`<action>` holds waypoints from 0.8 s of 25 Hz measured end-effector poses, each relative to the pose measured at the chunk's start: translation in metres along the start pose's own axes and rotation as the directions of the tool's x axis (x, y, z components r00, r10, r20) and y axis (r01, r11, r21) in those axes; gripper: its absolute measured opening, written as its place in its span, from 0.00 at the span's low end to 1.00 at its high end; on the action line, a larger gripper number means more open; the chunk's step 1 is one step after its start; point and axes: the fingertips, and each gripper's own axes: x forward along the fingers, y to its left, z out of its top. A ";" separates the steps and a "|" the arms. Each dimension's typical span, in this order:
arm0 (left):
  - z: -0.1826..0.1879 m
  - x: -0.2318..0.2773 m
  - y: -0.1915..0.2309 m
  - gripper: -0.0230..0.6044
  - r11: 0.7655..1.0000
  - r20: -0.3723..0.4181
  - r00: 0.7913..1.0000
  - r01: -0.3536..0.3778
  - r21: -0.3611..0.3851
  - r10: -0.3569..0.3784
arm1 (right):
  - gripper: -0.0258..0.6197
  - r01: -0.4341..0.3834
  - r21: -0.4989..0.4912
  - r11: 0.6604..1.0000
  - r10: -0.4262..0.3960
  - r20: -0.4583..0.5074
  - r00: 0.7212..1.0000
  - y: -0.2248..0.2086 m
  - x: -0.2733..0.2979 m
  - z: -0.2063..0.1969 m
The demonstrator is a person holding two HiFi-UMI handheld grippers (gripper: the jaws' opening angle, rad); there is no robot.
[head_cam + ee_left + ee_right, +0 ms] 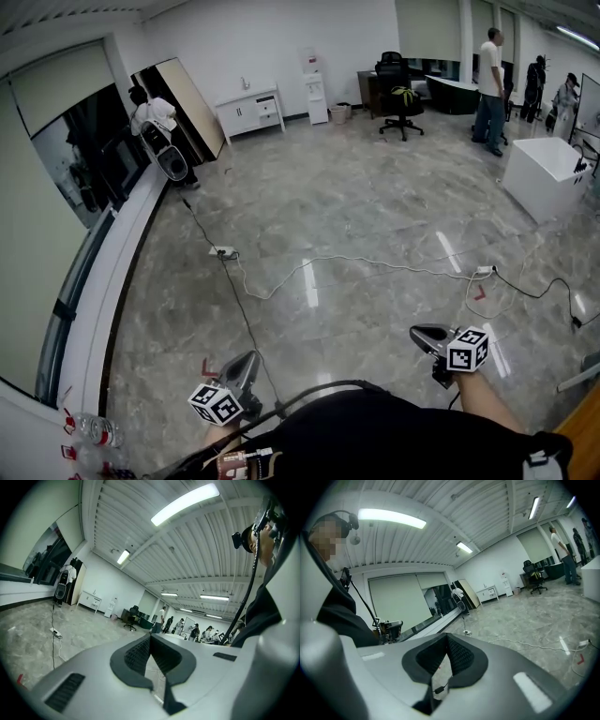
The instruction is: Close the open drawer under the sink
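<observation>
No sink and no open drawer shows in any view; ahead lies only grey floor [375, 216] strewn with white cables [375, 264], with a white cabinet [251, 111] at the far wall. The left gripper [249, 358] and right gripper [417, 332] hang near the person's body, each with jaws pressed together on nothing. The drawer is probably rigid and runs on slides; a flat push at the middle of its front should do, with no grasp needed.
</observation>
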 end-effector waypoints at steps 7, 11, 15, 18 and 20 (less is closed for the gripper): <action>0.039 0.024 0.083 0.03 0.997 0.039 0.997 0.065 -0.035 -0.064 | 0.04 0.059 -0.048 0.997 -0.058 0.021 0.998 0.008 0.074 0.047; 0.094 0.026 0.142 0.03 0.997 0.051 0.995 0.081 0.010 -0.082 | 0.04 0.068 -0.084 0.994 -0.064 0.044 0.997 0.027 0.134 0.084; 0.130 0.019 0.205 0.03 0.996 0.062 0.995 0.080 0.026 -0.081 | 0.04 0.070 -0.080 0.994 -0.066 0.056 0.996 0.043 0.200 0.103; 0.139 0.012 0.243 0.03 0.997 0.064 0.995 0.073 0.017 -0.074 | 0.04 0.055 -0.070 0.996 -0.052 0.040 0.998 0.049 0.245 0.104; 0.140 0.010 0.264 0.03 0.998 0.060 0.996 0.058 0.009 -0.059 | 0.04 0.036 -0.066 0.997 -0.035 0.024 0.999 0.049 0.273 0.106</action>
